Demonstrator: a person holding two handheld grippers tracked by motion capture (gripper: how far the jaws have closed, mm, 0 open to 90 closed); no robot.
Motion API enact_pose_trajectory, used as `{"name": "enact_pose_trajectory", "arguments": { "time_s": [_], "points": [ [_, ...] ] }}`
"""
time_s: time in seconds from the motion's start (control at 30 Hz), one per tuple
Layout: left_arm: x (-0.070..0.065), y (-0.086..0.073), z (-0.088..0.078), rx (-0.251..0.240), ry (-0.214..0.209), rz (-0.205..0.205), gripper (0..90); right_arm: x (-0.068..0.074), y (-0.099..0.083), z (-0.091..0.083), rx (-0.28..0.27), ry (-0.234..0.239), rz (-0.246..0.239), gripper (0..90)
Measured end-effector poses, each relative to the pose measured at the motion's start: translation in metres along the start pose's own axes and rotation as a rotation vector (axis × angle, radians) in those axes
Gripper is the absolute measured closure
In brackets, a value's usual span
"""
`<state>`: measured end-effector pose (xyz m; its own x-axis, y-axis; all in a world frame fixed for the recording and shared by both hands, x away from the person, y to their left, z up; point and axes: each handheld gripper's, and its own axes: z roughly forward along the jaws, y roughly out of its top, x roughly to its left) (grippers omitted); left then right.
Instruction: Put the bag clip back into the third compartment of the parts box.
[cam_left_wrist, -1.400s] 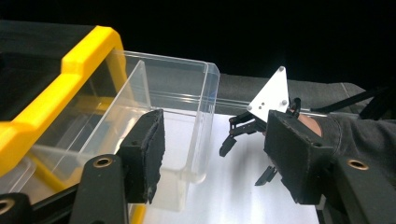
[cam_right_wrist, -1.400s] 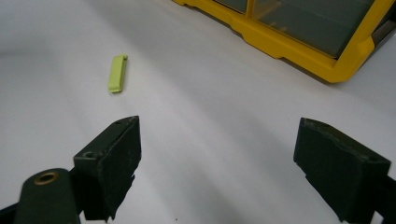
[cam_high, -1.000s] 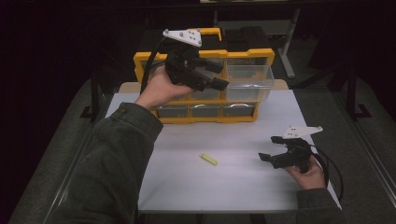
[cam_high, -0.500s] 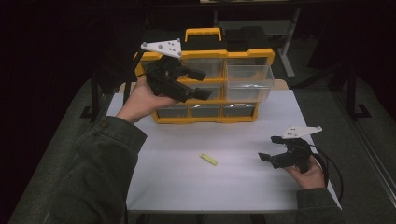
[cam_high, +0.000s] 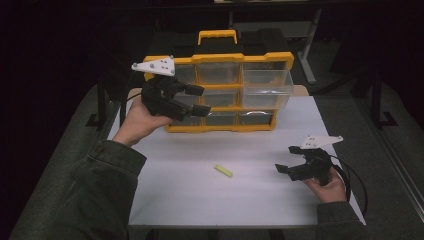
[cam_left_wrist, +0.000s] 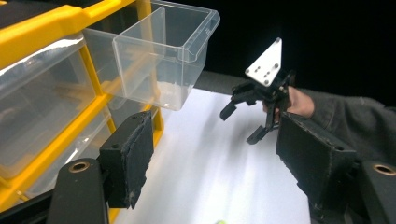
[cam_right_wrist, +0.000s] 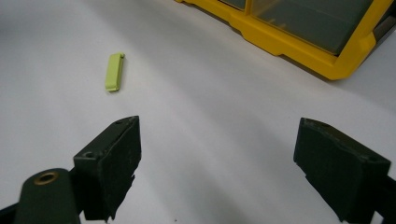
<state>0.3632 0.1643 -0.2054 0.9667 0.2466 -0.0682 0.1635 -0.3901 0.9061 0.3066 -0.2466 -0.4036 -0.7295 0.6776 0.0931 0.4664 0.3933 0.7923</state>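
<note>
High view places the left tool (cam_high: 195, 100) in front of the yellow drawer cabinet (cam_high: 220, 60), its jaws apart with nothing between them; they have just been opening. One clear drawer (cam_high: 267, 85) at the cabinet's right column stands pulled out and looks empty from here. The small green piece (cam_high: 223, 170) lies flat on the white bench (cam_high: 200, 200), well apart from the cabinet and between the two hands. The right tool (cam_high: 287, 159) rests low over the bench near the person's right hand, jaws wide apart and empty, pointing toward the piece. We judge the step in hand to be picking up the green piece for the open drawer. To do it well, we bring the right tool down level with the bench, straddle the piece across its narrow side, and close only when both pads flank it. We keep the left tool clear of the drawer mouth so the carry path stays open.
</note>
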Motion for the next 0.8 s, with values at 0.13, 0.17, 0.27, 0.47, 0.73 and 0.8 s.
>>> {"name": "enact_pose_trajectory", "arguments": {
  "time_s": [0.13, 0.17, 0.27, 0.47, 0.73, 0.8],
  "points": [
    [0.001, -0.008, -0.003, -0.001, 0.018, -0.010, 26.3, 0.000, 0.000, 0.000, 0.003, 0.001, 0.004, 13.9],
    [0.001, -0.010, -0.003, -0.006, 0.023, -0.012, 26.2, 0.000, 0.000, 0.001, 0.005, 0.001, 0.002, 13.9],
    [0.002, -0.017, -0.006, -0.009, 0.040, -0.026, 25.3, 0.000, 0.000, 0.001, 0.011, 0.002, -0.003, 13.9],
    [0.001, -0.031, -0.009, -0.013, 0.057, -0.048, 23.0, 0.000, -0.001, 0.003, 0.024, 0.004, 0.000, 13.9],
    [-0.004, -0.046, -0.015, -0.018, 0.102, -0.056, 22.9, 0.001, -0.002, 0.003, 0.024, 0.004, -0.005, 13.9],
    [-0.005, -0.049, -0.017, -0.019, 0.115, -0.058, 22.9, 0.001, -0.002, 0.004, 0.024, 0.005, -0.005, 13.9]
  ]
}}
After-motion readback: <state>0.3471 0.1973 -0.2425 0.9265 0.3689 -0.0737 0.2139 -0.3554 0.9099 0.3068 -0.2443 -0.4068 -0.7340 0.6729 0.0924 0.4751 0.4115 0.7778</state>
